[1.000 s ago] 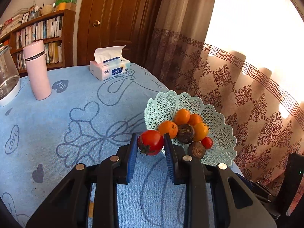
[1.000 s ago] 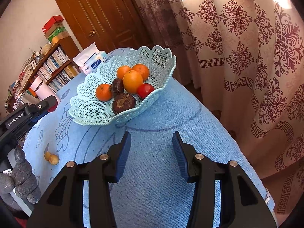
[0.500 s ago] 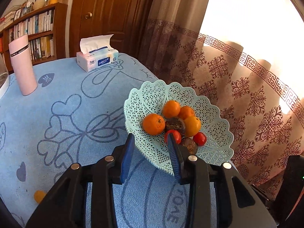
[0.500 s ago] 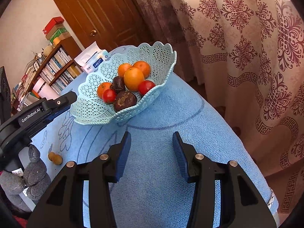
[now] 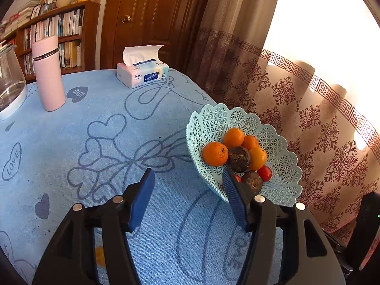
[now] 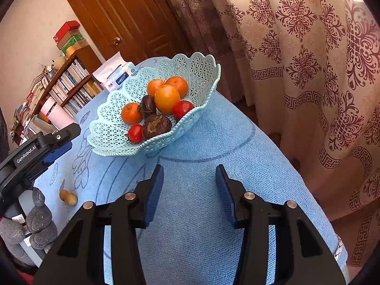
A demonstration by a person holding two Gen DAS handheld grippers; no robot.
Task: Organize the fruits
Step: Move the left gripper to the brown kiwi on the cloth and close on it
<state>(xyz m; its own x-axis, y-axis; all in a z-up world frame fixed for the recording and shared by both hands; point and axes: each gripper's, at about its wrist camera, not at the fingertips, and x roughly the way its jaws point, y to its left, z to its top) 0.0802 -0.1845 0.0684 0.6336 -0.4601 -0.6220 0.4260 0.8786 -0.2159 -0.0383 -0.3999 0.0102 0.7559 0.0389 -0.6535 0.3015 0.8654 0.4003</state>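
Observation:
A pale green lattice basket (image 5: 282,185) (image 6: 109,128) stands near the table's right edge. It holds several oranges (image 6: 167,98), two dark brown fruits (image 6: 156,125) and two red tomatoes (image 6: 135,133) (image 6: 182,108). My left gripper (image 5: 187,190) is open and empty, just left of the basket above the blue tablecloth; it also shows in the right wrist view (image 6: 57,152). My right gripper (image 6: 189,182) is open and empty, above the cloth in front of the basket. A small yellow fruit (image 6: 68,197) lies on the cloth at the left.
A pink flask (image 5: 48,73), a glass jug (image 5: 10,87) and a tissue box (image 5: 142,72) stand at the far side of the table. Patterned curtains (image 6: 308,71) hang beyond the table's right edge. A grey figurine (image 6: 40,223) stands at the lower left.
My left gripper carried a tomato to the basket, opened and let it go there, then drew back to the left with its jaws wide. The right gripper stayed still.

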